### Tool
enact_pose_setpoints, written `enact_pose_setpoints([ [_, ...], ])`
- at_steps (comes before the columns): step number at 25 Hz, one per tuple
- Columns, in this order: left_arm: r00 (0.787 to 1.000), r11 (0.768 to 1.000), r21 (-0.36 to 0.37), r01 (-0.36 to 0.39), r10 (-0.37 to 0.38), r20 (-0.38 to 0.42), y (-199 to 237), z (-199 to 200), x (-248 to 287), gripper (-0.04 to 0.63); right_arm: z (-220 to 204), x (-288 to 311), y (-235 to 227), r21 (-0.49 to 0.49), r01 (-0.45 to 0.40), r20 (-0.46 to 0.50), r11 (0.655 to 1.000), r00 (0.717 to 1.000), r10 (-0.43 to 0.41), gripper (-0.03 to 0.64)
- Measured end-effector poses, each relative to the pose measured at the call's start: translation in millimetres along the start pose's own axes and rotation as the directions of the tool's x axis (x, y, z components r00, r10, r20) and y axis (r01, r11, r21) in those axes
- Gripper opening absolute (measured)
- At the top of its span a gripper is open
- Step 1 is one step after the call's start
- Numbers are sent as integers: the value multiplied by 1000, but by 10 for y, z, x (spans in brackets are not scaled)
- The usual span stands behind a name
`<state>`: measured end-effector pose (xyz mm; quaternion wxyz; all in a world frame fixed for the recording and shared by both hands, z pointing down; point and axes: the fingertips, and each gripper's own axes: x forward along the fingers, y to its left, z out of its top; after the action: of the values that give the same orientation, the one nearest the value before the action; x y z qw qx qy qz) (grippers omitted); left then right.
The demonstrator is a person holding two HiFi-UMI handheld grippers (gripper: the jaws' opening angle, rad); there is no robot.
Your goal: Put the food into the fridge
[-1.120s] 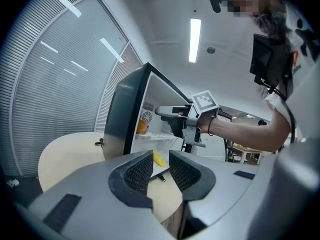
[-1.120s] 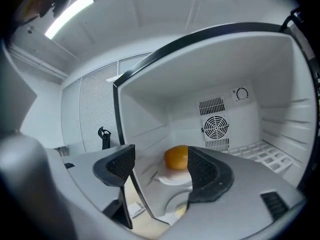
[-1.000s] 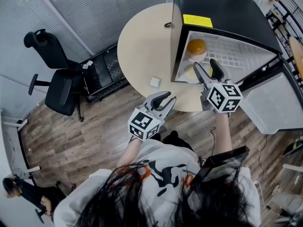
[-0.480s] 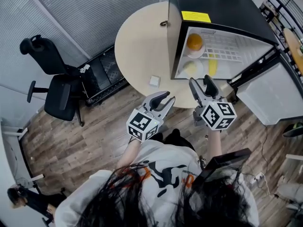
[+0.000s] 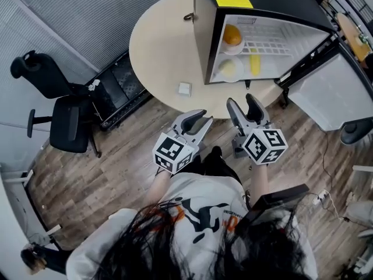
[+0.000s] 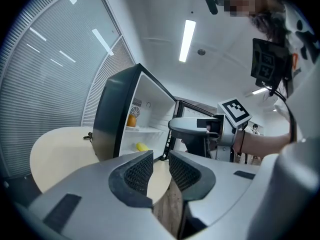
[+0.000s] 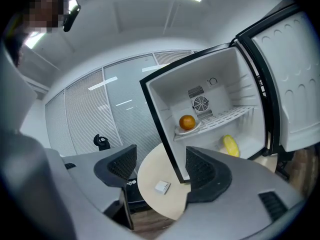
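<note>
- Nearest, the left gripper (image 5: 204, 117) (image 6: 160, 156) hangs over the wood floor (image 5: 116, 168), just short of the table's near edge. Its jaws stand only a narrow gap apart, and nothing is between them.
- Just to its right, and not touching it, the right gripper (image 5: 240, 101) (image 7: 159, 159) points at the open fridge. Its jaws are wide apart and have just been closing a little. Nothing is between them.
- Beyond both grippers is the round beige table (image 5: 157, 45) (image 7: 155, 171). A small white square (image 5: 185, 88) (image 7: 162, 186) lies close to its near edge.
- The fridge (image 5: 268, 10) (image 7: 225, 79) (image 6: 112, 114) stands at the table's right edge. Its door (image 5: 326, 92) (image 7: 295, 74) is swung fully open to the right.
- Inside, an orange (image 5: 232, 35) (image 7: 187, 122) sits on a plate (image 5: 232, 45) (image 7: 189, 130) at the left end of the wire shelf (image 5: 274, 39) (image 7: 230, 115).
- Below the shelf, a yellow item (image 5: 254, 63) (image 7: 230, 145) lies on the fridge floor. A pale round thing (image 5: 228, 69) lies to its left, by the left wall, and is too blurred to name.
- Well off to the left, a black chair (image 5: 64, 121) stands on the floor, apart from the table.
</note>
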<state>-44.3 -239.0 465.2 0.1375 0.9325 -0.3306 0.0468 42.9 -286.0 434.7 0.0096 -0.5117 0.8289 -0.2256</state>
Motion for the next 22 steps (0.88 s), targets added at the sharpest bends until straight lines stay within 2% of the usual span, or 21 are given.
enact_pose_setpoints([
  [13, 999, 1000, -21, 18, -17, 32, -242, -1, -66, 94, -245, -309, 90, 1, 14, -51, 1000, 999, -14, 321],
  [22, 999, 1000, -9, -26, 26, 44, -665, -33, -92, 94, -331, -784, 47, -3, -21, -55, 1000, 998, 21, 311],
])
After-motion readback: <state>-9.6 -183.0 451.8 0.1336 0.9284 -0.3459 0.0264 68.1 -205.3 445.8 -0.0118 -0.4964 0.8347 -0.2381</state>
